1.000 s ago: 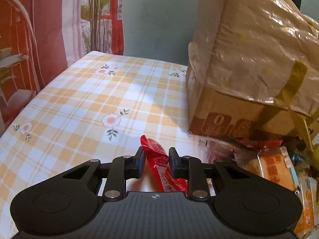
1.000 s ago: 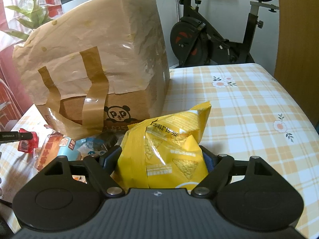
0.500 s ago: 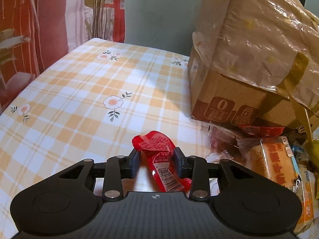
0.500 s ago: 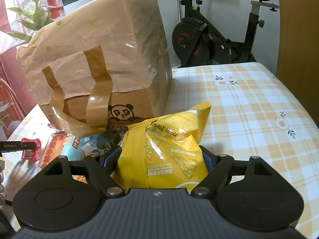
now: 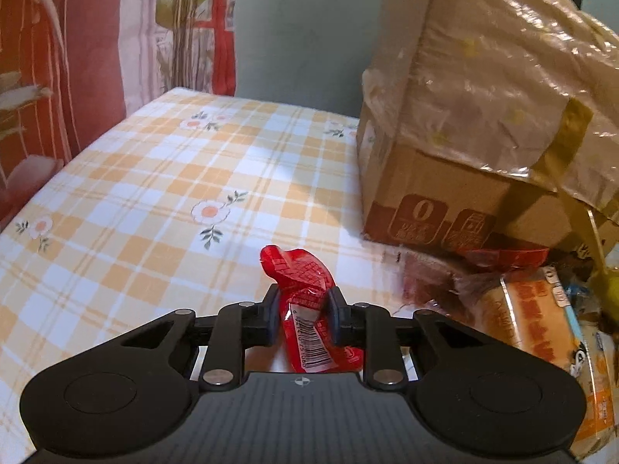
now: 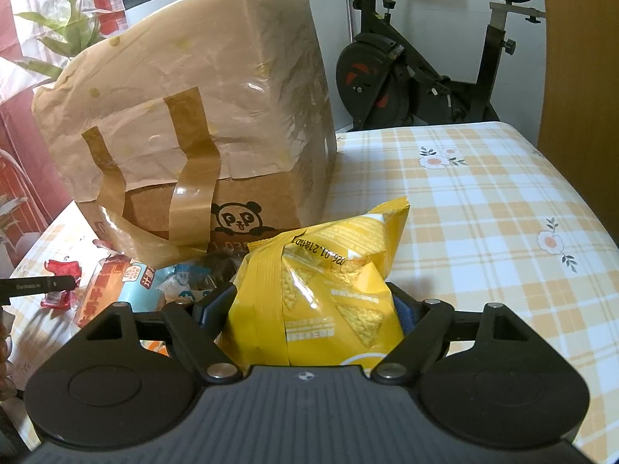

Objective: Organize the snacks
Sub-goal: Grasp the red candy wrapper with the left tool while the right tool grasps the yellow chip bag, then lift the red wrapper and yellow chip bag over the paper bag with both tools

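My left gripper (image 5: pixel 303 311) is shut on a small red snack packet (image 5: pixel 305 301) and holds it above the checked tablecloth (image 5: pixel 154 193). The packet also shows in the right wrist view (image 6: pixel 60 282), with a left fingertip (image 6: pixel 38 285) on it. My right gripper (image 6: pixel 315 309) is shut on a yellow chip bag (image 6: pixel 325 290) in front of the cardboard box (image 6: pixel 216 116). The box, covered with brown paper and tape, also stands at the right of the left wrist view (image 5: pixel 483 135).
A pile of snacks lies at the box's foot: an orange packet (image 5: pixel 541 321), a red packet (image 5: pixel 506 257), and a blue-and-white packet (image 6: pixel 170 282). An exercise bike (image 6: pixel 433 58) stands behind the table. A curtain (image 5: pixel 58 58) hangs at the left.
My left gripper has lifted the red packet slightly and its top end has curled over. My right gripper has come a little closer to the box with the yellow bag.
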A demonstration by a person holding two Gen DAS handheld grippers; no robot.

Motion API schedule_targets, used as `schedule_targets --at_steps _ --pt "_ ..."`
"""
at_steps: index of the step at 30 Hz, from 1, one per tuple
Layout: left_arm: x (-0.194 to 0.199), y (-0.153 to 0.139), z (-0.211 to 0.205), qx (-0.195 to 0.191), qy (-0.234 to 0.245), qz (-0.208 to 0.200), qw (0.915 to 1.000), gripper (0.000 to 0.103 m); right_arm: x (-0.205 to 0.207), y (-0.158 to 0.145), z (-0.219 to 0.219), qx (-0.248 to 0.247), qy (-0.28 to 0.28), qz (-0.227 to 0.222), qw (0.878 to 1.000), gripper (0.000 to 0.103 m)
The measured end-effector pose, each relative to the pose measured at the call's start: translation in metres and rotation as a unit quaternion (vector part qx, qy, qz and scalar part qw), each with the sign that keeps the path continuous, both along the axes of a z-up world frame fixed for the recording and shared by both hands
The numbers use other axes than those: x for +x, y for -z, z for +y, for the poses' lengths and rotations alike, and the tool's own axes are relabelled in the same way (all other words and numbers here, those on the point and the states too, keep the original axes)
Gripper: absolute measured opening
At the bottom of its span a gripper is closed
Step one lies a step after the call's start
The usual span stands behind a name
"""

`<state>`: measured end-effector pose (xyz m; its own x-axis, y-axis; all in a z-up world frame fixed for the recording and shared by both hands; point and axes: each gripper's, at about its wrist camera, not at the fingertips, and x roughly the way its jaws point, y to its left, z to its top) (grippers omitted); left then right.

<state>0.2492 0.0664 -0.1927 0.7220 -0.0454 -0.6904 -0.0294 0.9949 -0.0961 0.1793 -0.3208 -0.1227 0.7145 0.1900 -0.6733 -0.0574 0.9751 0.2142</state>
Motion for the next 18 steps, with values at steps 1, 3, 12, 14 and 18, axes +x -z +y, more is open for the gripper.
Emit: schedule_targets --at_steps 1,3,12,14,18 --pt "-0.001 -0.002 -0.001 -0.002 0.003 -0.004 1.0000 0.024 0.000 -0.001 0.001 -0.002 -0.001 0.000 1.000 0.082" --pt "-0.003 -0.007 -0.001 -0.007 0.005 -0.011 0.9999 0.024 -0.001 -0.001 0.002 -0.007 -0.001 -0.001 1.000 0.082" --pt "-0.008 -0.034 0.004 -0.018 0.001 -0.033 0.9993 0.025 -0.005 -0.017 -0.002 -0.017 0.010 -0.023 1.000 0.082" --pt "-0.008 -0.041 0.004 -0.019 0.003 -0.040 0.9990 0.025 -0.006 -0.021 -0.006 -0.019 0.015 -0.029 0.999 0.082" --pt "-0.009 -0.051 0.004 -0.016 0.005 -0.052 0.9985 0.025 -0.009 -0.029 -0.015 -0.025 0.028 -0.041 0.998 0.082"
